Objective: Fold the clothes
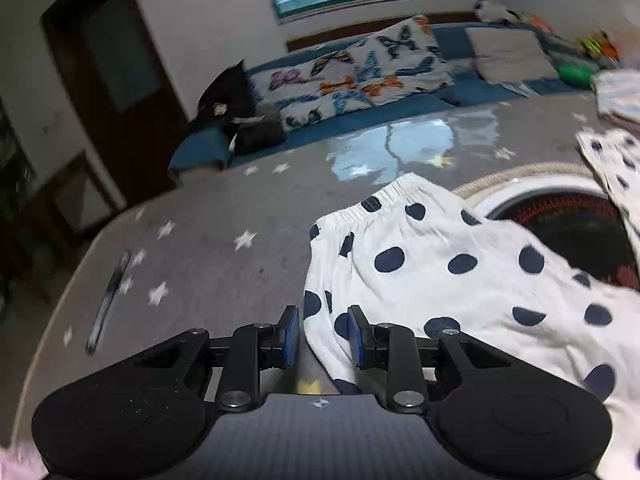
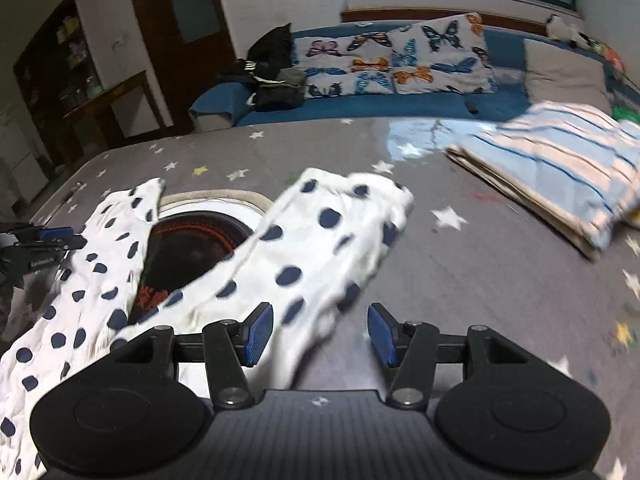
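Note:
White trousers with navy polka dots [image 1: 440, 280] lie spread on the grey star-patterned table [image 1: 224, 216], draped across a round basket [image 1: 560, 216] with a dark, red-trimmed inside. My left gripper [image 1: 323, 334] is open at the waistband side, and the cloth's edge lies between its blue pads. In the right wrist view the two legs of the trousers [image 2: 320, 248] fork around the basket [image 2: 192, 240]. My right gripper [image 2: 319, 334] is wide open over the end of the right leg, with cloth near its left pad. The left gripper [image 2: 52, 236] shows at the far left edge.
A folded blue-and-white striped cloth [image 2: 560, 176] lies at the table's right side. A thin dark object [image 1: 108, 300] rests near the table's left edge. Behind the table is a blue sofa with butterfly cushions [image 2: 392, 60] and dark clothes [image 2: 276, 80].

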`<state>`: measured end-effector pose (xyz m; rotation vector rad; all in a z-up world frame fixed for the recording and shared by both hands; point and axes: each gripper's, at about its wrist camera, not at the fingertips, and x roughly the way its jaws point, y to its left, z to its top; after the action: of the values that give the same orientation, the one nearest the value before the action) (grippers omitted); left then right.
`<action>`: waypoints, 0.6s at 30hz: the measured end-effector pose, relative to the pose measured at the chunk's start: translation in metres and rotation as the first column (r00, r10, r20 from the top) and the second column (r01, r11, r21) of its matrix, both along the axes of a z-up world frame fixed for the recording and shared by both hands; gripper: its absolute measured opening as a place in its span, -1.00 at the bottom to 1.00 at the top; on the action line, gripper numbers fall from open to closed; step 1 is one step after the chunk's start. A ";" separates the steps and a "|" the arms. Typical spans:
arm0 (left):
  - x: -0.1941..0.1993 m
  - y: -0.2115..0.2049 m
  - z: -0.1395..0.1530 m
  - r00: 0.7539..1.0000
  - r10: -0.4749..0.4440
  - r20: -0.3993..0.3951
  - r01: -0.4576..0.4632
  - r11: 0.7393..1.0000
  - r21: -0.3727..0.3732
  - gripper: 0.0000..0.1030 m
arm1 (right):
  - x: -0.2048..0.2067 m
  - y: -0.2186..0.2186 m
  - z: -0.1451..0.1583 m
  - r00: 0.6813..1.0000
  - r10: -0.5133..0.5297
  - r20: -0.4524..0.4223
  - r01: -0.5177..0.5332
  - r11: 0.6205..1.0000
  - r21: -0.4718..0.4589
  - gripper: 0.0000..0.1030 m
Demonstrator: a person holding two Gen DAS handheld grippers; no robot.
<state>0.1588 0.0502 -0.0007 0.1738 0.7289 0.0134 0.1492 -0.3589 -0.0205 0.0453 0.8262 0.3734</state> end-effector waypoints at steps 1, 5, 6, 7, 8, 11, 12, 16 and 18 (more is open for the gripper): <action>-0.002 0.001 0.001 1.000 0.007 0.002 -0.007 1.000 0.000 -0.43 | -0.005 -0.003 0.000 1.000 -0.001 -0.008 0.001 1.000 0.000 0.04; -0.020 0.003 0.008 1.000 0.010 -0.002 -0.010 0.999 -0.035 -0.43 | -0.027 -0.004 -0.003 0.999 0.022 -0.030 -0.022 1.000 -0.014 0.04; -0.029 0.002 0.010 1.000 -0.003 -0.010 0.002 0.998 -0.063 -0.43 | -0.034 -0.003 -0.003 0.999 0.028 -0.031 -0.029 1.000 -0.012 0.04; -0.040 0.000 0.011 1.000 -0.018 -0.018 0.017 0.996 -0.092 -0.42 | -0.042 -0.003 -0.003 0.999 0.035 -0.031 -0.035 0.999 -0.009 0.04; -0.050 -0.002 0.012 0.999 -0.036 -0.026 0.032 0.992 -0.118 -0.42 | -0.050 -0.002 -0.004 0.999 0.041 -0.031 -0.041 0.999 -0.006 0.04; -0.079 -0.009 0.010 0.997 -0.063 -0.038 0.056 0.986 -0.160 -0.29 | -0.073 0.001 -0.004 0.998 0.059 -0.029 -0.059 0.998 0.002 0.03; -0.086 -0.010 0.009 0.997 -0.065 -0.043 0.057 0.985 -0.164 -0.24 | -0.078 0.001 -0.004 0.998 0.063 -0.029 -0.063 0.998 0.005 0.02; -0.103 -0.015 0.005 0.998 -0.049 -0.050 0.038 0.980 -0.193 -0.17 | -0.099 0.009 -0.007 0.996 0.088 -0.032 -0.088 0.996 0.025 0.01; -0.109 -0.016 0.003 0.998 -0.037 -0.054 0.025 0.978 -0.207 -0.16 | -0.103 0.018 -0.009 0.995 0.102 -0.018 -0.102 0.995 0.019 0.01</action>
<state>0.0494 0.0338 0.0024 -0.0136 0.7798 -0.0971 0.0459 -0.3407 -0.0297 0.0237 0.8455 0.4777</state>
